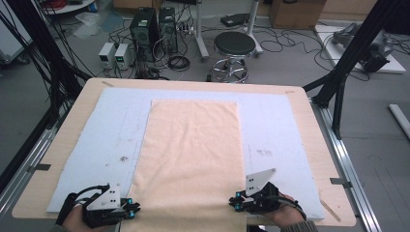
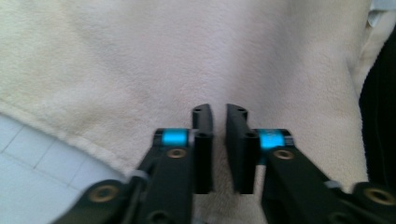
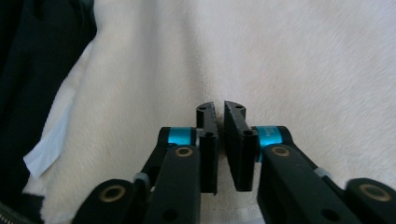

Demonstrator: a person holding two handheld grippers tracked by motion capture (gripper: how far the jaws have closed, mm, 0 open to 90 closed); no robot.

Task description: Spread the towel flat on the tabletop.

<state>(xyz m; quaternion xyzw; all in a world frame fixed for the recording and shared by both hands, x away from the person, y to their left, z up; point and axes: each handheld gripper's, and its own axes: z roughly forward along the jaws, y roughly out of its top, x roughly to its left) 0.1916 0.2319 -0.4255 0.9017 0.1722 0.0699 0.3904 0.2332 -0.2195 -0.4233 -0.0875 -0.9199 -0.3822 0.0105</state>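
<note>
Cream towel (image 1: pixel 191 159) spread flat along the middle of a pale blue mat (image 1: pixel 270 125), near end hanging at the table's (image 1: pixel 309 121) front edge. Left gripper (image 1: pixel 131 209) set at the towel's near left corner, right gripper (image 1: pixel 235 202) at the near right corner. In the left gripper view, left gripper (image 2: pixel 218 116) seen with jaws nearly together, a fold of towel (image 2: pixel 187 60) pinched in the narrow gap. In the right gripper view, right gripper (image 3: pixel 219 114) likewise narrowed on a raised crease of towel (image 3: pixel 280 60). Light wooden table, blue mat over most of it. Beyond: grey floor, a black stool (image 1: pixel 234 46), computer towers (image 1: pixel 145 26), loose cables.
</note>
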